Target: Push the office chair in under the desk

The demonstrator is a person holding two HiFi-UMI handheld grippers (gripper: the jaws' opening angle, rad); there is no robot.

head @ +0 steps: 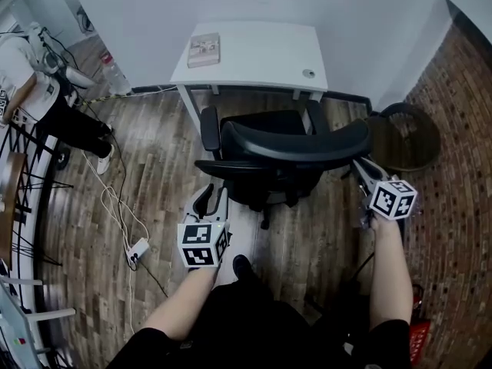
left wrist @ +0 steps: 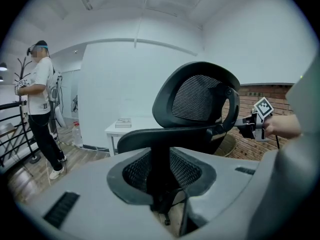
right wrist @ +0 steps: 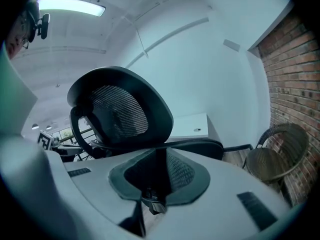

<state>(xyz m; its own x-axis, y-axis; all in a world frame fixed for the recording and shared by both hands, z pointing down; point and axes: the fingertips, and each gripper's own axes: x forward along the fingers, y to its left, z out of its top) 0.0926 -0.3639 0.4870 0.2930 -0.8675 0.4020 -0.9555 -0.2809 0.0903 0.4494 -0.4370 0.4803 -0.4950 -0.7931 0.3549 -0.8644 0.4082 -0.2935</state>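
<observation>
Office chair [head: 284, 148]: black, mesh-backed. It is placed directly in front of the desk with its backrest turned toward the person. The armrests are seen at the desk's front edge. The seat and base remain mostly outside the desk.
Desk [head: 261, 52]: white and small, set against the white wall. A thin booklet [head: 204, 50] is laid near its left rear corner.
Left gripper [head: 213, 198]: held just behind the left end of the backrest. Its jaws are parted and nothing is clamped between them. Only the chair's mesh is seen through the gap in the left gripper view. Contact with the backrest cannot be confirmed.
Right gripper [head: 363, 169]: held at the right end of the backrest's curved rim, with its tips right against that rim. Its jaws are apart and nothing is pinched. The chair's back and base are seen beyond the gap in the right gripper view.
Wicker chair [head: 403, 141]: round, standing to the right of the desk beside the brick wall.
Floor [head: 154, 167]: wood planks. A white cable is run across it to a power strip [head: 138, 250] on the left.
Bystander [head: 31, 91]: a second person in a white shirt is seen at the far left.
</observation>
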